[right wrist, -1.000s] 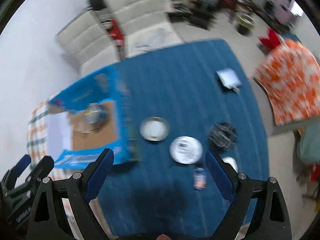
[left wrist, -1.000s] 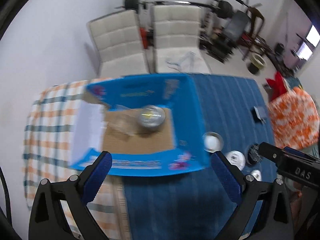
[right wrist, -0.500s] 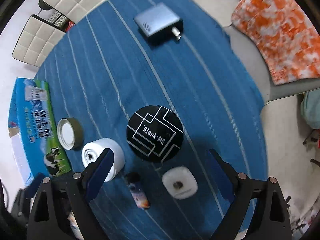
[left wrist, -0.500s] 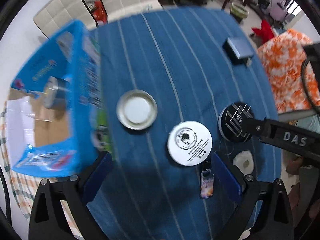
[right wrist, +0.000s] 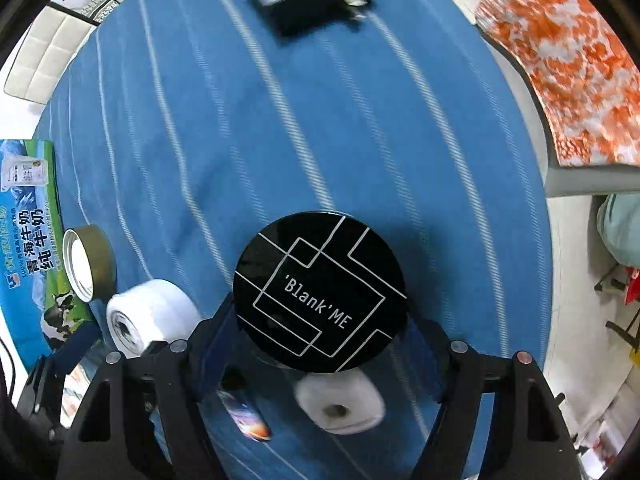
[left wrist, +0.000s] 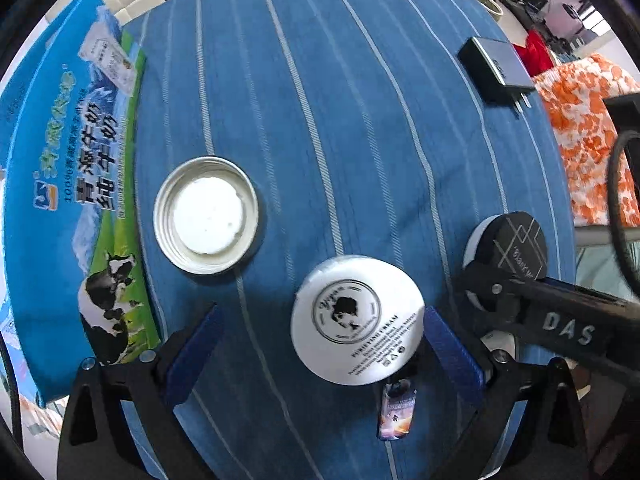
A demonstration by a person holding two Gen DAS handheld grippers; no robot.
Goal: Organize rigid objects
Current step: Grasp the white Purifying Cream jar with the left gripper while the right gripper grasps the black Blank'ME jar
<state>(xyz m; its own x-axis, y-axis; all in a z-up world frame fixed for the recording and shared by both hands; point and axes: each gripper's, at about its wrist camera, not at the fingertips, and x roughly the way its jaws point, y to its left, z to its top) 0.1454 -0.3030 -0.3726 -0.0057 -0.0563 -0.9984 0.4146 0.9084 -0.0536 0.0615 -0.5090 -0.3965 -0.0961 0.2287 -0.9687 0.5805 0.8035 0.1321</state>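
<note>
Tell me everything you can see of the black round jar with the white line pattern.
The black round jar has a glossy, flat black lid printed with thin white angular lines and the words 'Blank'ME. The left wrist view shows a pale, whitish body below the lid. It stands upright on the blue striped cloth, between the blue fingers of the right gripper, which flank it; contact is unclear. A small white container sits just beside it.

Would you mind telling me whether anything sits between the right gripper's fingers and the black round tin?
Nothing visible does. The right gripper is open with the black round tin directly between its fingers; the white square container lies lower in the view, below the tin.
</note>
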